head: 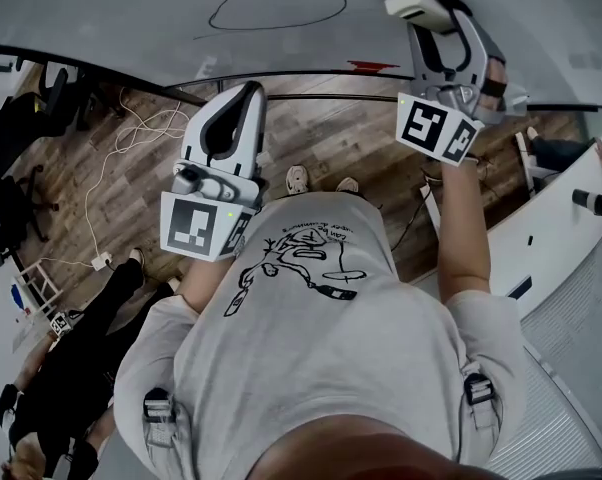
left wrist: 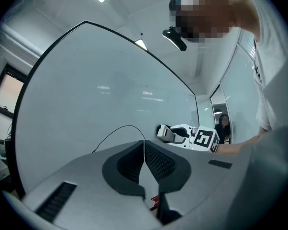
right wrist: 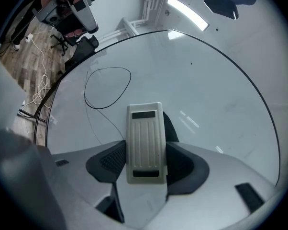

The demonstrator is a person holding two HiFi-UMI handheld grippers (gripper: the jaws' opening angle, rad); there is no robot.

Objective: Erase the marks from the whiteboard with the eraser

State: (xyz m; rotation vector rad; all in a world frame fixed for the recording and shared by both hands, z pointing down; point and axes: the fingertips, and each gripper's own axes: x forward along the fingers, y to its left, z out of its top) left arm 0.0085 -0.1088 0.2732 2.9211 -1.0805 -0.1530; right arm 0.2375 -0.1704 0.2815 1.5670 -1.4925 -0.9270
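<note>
Evidently the eraser [right wrist: 144, 128] is clamped lengthwise in the right gripper's [right wrist: 145, 153] fingers by the whiteboard [right wrist: 206, 95], right of the drawn loop [right wrist: 107, 87]; the left gripper's [left wrist: 144, 145] fingers are closed, empty.

Bright, even light; fisheye-warped edges

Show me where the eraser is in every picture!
Head view: eraser at the top right.
Left gripper view: small, in the middle, a bit right.
Right gripper view: big, right in the centre.
Shared landmark: the black loop, drawn to the left of it in every view.
</note>
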